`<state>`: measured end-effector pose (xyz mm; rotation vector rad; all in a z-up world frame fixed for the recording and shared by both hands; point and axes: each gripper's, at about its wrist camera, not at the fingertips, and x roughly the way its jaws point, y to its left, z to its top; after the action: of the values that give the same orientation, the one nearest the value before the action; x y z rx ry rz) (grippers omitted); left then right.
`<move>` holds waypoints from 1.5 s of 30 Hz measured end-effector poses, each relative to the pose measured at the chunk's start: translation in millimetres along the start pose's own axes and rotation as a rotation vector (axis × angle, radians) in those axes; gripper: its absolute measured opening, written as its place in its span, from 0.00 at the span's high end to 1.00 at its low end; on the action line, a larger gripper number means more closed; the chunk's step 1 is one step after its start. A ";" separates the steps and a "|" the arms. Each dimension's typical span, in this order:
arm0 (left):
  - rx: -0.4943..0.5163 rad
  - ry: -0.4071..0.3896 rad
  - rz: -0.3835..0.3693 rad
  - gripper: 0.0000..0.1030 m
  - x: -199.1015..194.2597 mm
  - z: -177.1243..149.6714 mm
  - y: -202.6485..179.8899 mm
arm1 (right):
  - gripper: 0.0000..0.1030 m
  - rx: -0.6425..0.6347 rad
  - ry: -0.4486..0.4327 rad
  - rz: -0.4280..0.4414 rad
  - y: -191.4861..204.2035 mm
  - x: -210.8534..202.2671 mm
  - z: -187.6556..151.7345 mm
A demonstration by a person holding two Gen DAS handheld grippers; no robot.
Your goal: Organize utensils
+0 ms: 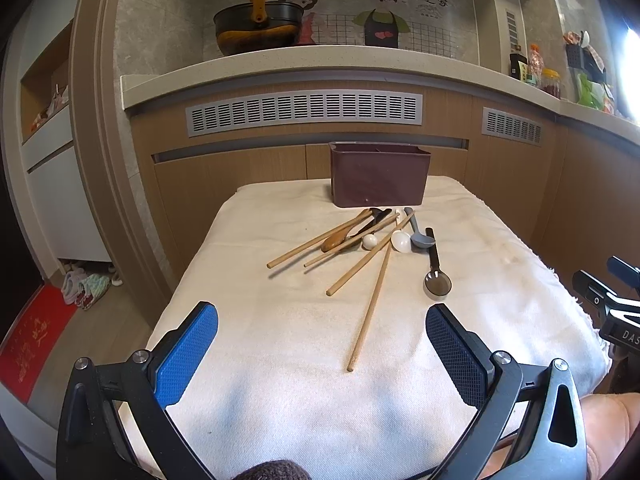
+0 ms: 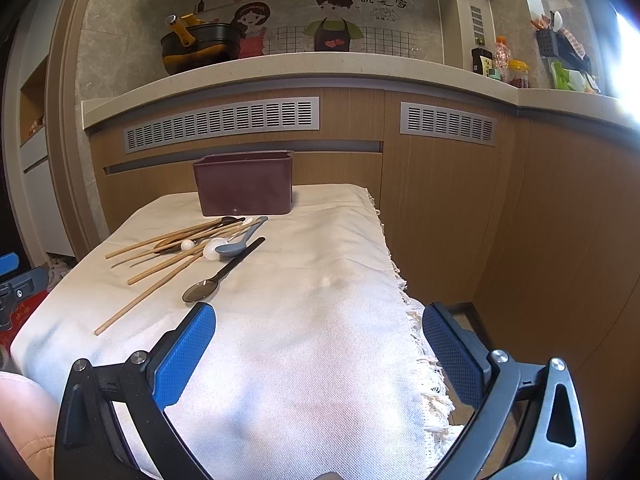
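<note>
A dark red utensil box (image 1: 378,178) stands at the far end of a cloth-covered table (image 1: 280,380); it also shows in the right wrist view (image 2: 245,186). In front of it lies a loose pile: several wooden chopsticks (image 1: 370,308), a wooden spoon (image 1: 340,236), a white spoon (image 1: 400,240), a grey spoon (image 1: 420,236) and a black spoon (image 1: 437,280). The pile also shows in the right wrist view (image 2: 208,248). My left gripper (image 1: 322,344) is open and empty above the near part of the table. My right gripper (image 2: 318,344) is open and empty over the table's right edge.
A kitchen counter (image 1: 320,64) runs behind the table with a black and yellow pan (image 1: 258,26) and jars (image 1: 548,80) on it. The cloth's fringed edge (image 2: 416,320) hangs over the right side. A red mat (image 1: 32,340) and slippers (image 1: 86,284) lie on the floor at left.
</note>
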<state>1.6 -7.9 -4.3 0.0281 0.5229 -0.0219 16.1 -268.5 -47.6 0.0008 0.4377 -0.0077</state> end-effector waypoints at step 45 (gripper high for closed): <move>0.009 0.014 0.001 0.00 2.6 -3.6 -1.7 | 0.00 0.003 0.007 0.008 0.9 1.1 -2.0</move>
<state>2.1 -9.6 -8.8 0.0374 0.5369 -0.0229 16.3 -267.6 -49.9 0.0054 0.4449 -0.0002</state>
